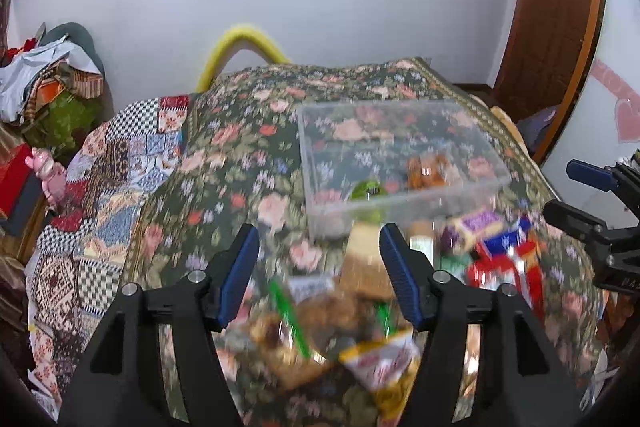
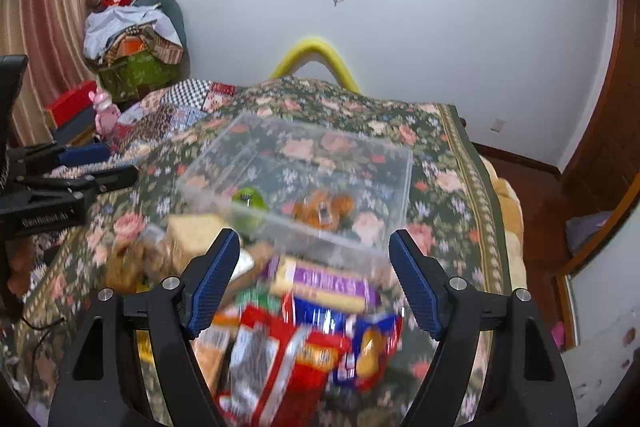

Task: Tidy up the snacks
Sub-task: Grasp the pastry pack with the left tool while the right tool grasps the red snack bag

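Both my left fingers and right fingers are spread, holding nothing. Two snacks sit in the box; the pile at lower frame remains.

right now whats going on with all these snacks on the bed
A person is sorting snacks with two handheld grippers. The left gripper and right gripper are both open and empty above the snack pile. The clear box behind it holds only a green item and an orange packet.
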A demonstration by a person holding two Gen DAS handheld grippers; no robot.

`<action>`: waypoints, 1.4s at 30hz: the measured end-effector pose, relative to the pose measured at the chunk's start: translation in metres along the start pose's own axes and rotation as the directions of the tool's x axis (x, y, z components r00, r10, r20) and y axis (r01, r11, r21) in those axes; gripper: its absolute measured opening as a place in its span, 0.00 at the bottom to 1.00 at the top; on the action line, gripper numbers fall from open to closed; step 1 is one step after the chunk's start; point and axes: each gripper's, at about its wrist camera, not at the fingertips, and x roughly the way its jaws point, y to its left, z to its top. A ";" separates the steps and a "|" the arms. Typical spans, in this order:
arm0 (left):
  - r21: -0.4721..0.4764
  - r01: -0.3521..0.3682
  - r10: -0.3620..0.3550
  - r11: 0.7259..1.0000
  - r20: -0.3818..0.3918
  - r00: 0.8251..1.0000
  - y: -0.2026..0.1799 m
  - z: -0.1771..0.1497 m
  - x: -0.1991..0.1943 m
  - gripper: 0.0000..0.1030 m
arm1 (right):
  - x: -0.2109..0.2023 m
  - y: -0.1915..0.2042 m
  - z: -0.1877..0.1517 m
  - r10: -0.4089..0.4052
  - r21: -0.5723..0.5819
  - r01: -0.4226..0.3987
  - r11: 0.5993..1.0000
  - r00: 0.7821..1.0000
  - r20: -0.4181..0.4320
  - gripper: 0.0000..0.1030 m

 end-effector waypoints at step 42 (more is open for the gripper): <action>-0.149 -0.028 -0.004 0.988 -0.215 0.977 0.061 -0.100 0.086 0.50 | 0.055 0.007 -0.097 0.074 0.217 -0.012 0.976 0.957 -0.280 0.66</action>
